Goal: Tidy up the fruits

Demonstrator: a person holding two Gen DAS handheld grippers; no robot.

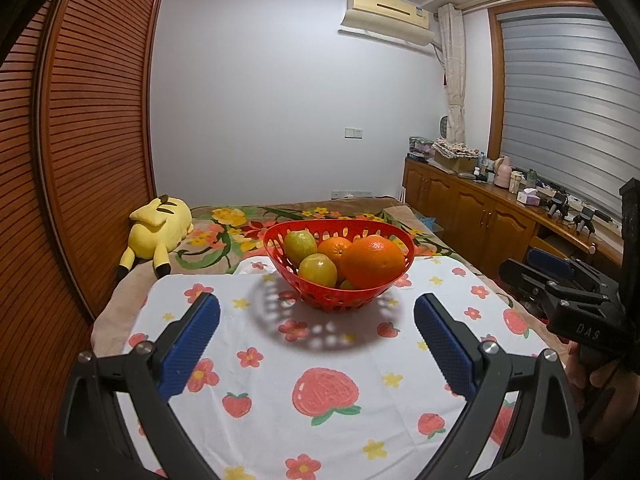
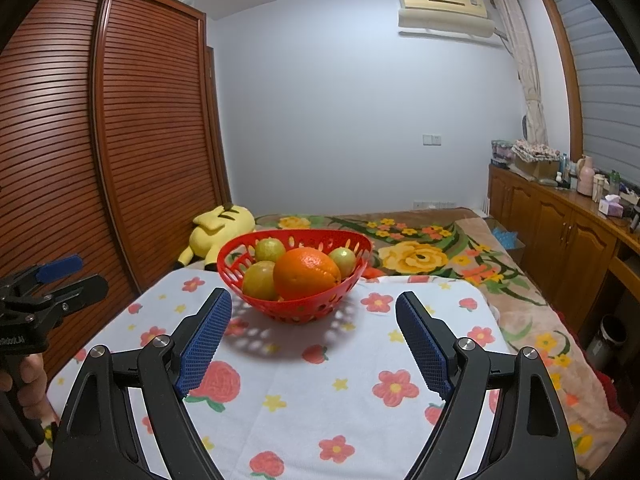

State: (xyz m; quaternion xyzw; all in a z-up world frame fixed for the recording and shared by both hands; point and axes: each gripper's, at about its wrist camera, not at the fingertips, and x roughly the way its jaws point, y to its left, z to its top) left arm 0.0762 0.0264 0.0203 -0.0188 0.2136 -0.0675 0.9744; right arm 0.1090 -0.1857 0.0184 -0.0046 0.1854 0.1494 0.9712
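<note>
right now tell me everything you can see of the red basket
The red basket looks like glossy plastic, oval, with a flared wall pierced by rows of holes. It stands upright on the flowered cloth, casting a dappled shadow. Inside are a big orange, a smaller one and several yellow-green fruits. Neither gripper touches it.

I am reading "DAS" in pale letters on the black body of my right gripper (image 1: 532, 276). My left gripper (image 2: 66, 280) is showing a white label, too cut off to read.
</note>
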